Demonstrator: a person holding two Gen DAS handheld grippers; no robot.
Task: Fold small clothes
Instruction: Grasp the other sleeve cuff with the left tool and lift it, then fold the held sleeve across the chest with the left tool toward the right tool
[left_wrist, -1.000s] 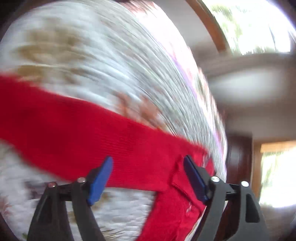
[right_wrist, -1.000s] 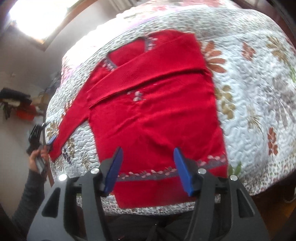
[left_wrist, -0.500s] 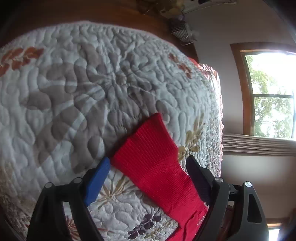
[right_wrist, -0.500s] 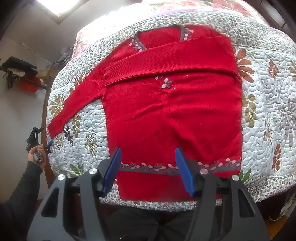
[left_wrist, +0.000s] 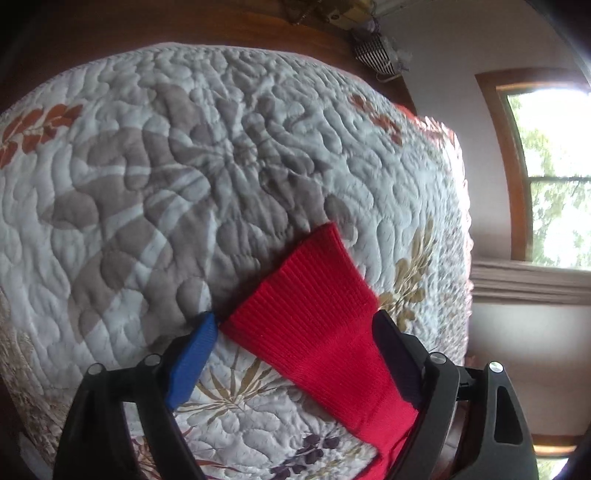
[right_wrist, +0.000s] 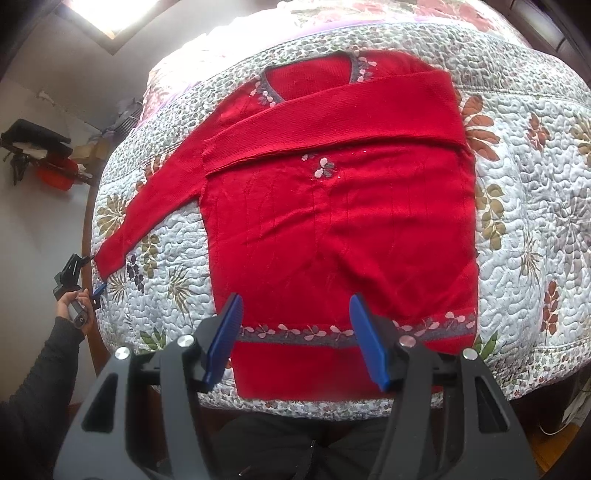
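Lying face-up on a quilted bed (right_wrist: 535, 206), one red sweater (right_wrist: 332, 221) is being folded in stages: one of its two sleeves (right_wrist: 332, 122) is already crossing the chest just below the neckline, while the other sleeve (right_wrist: 147, 206) is stretching out toward the left edge of the bed, apparently next in line for the same treatment. The left gripper (left_wrist: 291, 328) is sitting at that outstretched sleeve's ribbed cuff (left_wrist: 314, 288), its jaws parted with one blue pad on each side of the cuff and nothing clamped yet, seemingly positioned to pinch the fabric so it can be carried across the body. The right gripper (right_wrist: 295, 332) is hovering over the near hem, by the grey band of pink leaf embroidery (right_wrist: 332, 332), its jaws likewise released and holding nothing; it is probably waiting there to take the hem up once both sleeves are in. From the right wrist view, a person's hand (right_wrist: 72, 301) in a dark sleeve is showing at the left edge of the bed, gripping the left tool's handle. Two grippers, one garment and one folded sleeve are accounting for the scene.
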